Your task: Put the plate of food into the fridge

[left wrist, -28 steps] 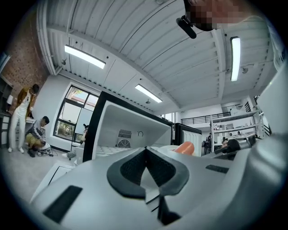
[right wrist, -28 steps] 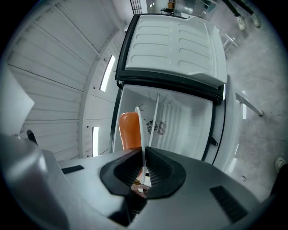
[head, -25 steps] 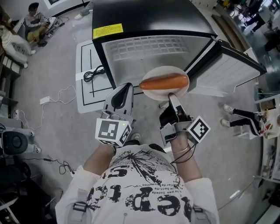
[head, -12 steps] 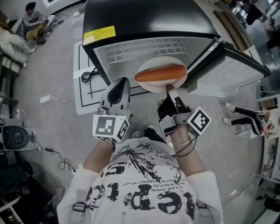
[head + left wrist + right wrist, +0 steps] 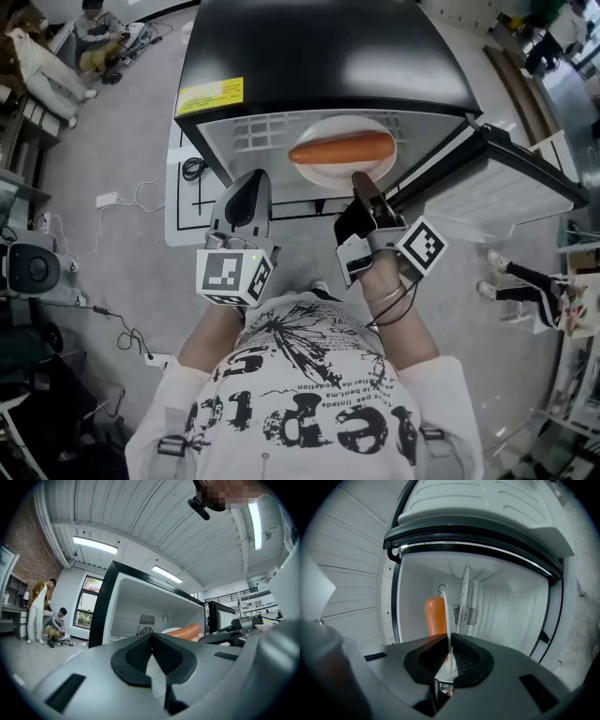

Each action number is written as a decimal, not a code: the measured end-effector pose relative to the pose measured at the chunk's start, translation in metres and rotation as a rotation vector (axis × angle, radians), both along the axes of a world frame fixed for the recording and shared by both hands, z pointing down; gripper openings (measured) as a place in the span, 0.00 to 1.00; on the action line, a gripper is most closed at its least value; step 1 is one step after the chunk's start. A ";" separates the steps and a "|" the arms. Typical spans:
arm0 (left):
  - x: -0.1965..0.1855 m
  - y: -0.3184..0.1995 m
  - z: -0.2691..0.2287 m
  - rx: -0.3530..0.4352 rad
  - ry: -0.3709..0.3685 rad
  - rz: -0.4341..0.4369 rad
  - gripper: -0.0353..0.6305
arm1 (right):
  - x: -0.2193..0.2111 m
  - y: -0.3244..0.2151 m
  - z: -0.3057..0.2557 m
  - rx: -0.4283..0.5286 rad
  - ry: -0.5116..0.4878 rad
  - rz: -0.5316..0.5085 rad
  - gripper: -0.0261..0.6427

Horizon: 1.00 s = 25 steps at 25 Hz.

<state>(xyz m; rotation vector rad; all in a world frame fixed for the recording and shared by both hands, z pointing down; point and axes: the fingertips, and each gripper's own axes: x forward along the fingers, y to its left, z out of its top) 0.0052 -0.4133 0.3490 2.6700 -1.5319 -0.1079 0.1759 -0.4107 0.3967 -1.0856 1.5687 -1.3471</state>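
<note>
A white plate [image 5: 328, 179] carrying a long orange sausage [image 5: 341, 148] sits inside the mouth of the open black fridge [image 5: 319, 56]. My right gripper [image 5: 361, 180] is shut on the plate's near rim. In the right gripper view the plate [image 5: 446, 613] shows edge-on between the pads, with the sausage [image 5: 435, 616] to its left and the white fridge interior [image 5: 501, 606] behind. My left gripper [image 5: 253, 178] is level beside it at the left, shut and empty, before the fridge's lower edge. In the left gripper view the sausage [image 5: 183, 631] lies ahead to the right.
The fridge door [image 5: 511, 183] stands swung open to the right. A white mat with a black cable [image 5: 192, 169] lies left of the fridge, and more cables [image 5: 122, 202] trail over the floor. People sit at the far left [image 5: 56, 66]. Someone's legs [image 5: 525, 281] show at right.
Both grippers have moved forward toward the fridge. The plate with the sausage has gone from in front of the opening to inside it.
</note>
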 end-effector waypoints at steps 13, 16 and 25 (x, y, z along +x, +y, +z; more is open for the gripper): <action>0.021 -0.020 0.004 -0.031 0.001 -0.035 0.06 | 0.011 -0.047 0.008 -0.054 -0.045 -0.036 0.08; 0.021 -0.024 0.006 -0.037 0.004 -0.050 0.06 | 0.011 -0.055 0.008 -0.065 -0.056 -0.044 0.08; 0.021 -0.031 -0.001 -0.012 0.032 -0.087 0.06 | 0.008 -0.070 0.008 -0.100 -0.118 -0.066 0.10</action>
